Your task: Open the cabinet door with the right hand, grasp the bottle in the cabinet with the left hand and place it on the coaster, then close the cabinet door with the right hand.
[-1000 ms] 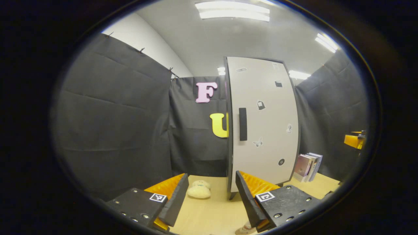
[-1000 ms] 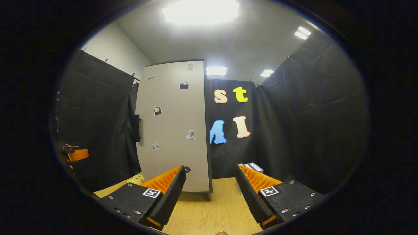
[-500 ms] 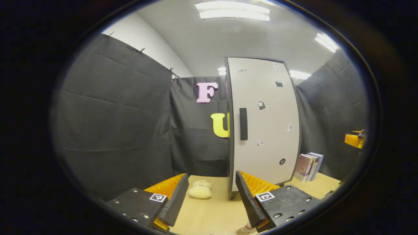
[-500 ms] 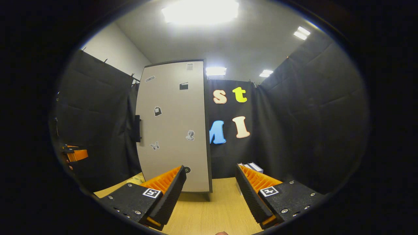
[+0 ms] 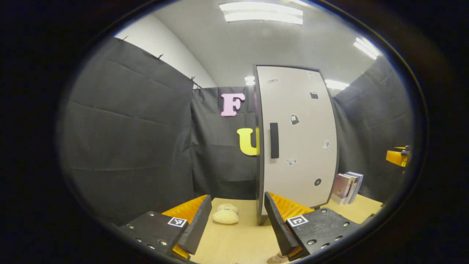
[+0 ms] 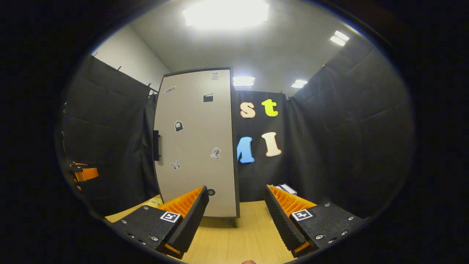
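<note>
Nearest in the left gripper view, the left tongs (image 5: 237, 220) stand wide and empty over the pale wooden surface (image 5: 238, 242); the right tongs (image 6: 236, 216) likewise gape wide with nothing between them. Just beyond the left tongs, at about 11 o'clock, a cream plush toy (image 5: 225, 215) lies on the surface. Farther off stands the cabinet (image 5: 296, 139), its door shut, the dark handle (image 5: 274, 140) at roughly 1 o'clock from the left tongs. Books (image 5: 346, 187) lean at its 3 o'clock side. Compared with a moment earlier, the cabinet sits slightly lower and more central in both views, so both tongs have barely crept forward; opening has not begun. The bottle presumably sits hidden behind the door.
</note>
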Demonstrator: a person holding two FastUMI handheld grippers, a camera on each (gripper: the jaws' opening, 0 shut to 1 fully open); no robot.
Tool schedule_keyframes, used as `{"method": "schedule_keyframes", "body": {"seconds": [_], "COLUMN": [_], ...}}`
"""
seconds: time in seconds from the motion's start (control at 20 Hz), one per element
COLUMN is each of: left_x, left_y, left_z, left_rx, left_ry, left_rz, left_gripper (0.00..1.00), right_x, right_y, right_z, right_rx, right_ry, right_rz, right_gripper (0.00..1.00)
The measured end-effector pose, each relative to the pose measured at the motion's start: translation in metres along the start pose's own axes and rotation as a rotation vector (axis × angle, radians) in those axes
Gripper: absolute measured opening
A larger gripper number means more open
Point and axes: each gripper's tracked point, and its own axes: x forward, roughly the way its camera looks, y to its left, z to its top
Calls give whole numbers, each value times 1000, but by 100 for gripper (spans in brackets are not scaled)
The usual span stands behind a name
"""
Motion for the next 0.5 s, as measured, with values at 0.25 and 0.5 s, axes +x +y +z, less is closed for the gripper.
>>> {"method": "schedule_keyframes", "body": {"seconds": [0.25,0.5], "left_x": [2,2], "left_y": [10,12], "left_z": [5,2], "left_rx": [8,16], "left_ry": [-15,-13], "left_rz": [7,9], "left_gripper": [82,78], "right_x": [1,1], "right_y": [5,10], "right_z": [1,1], "right_rx": [-4,-9], "right_ry": [-5,-8], "right_rz": [0,1], "right_gripper": [94,94]}}
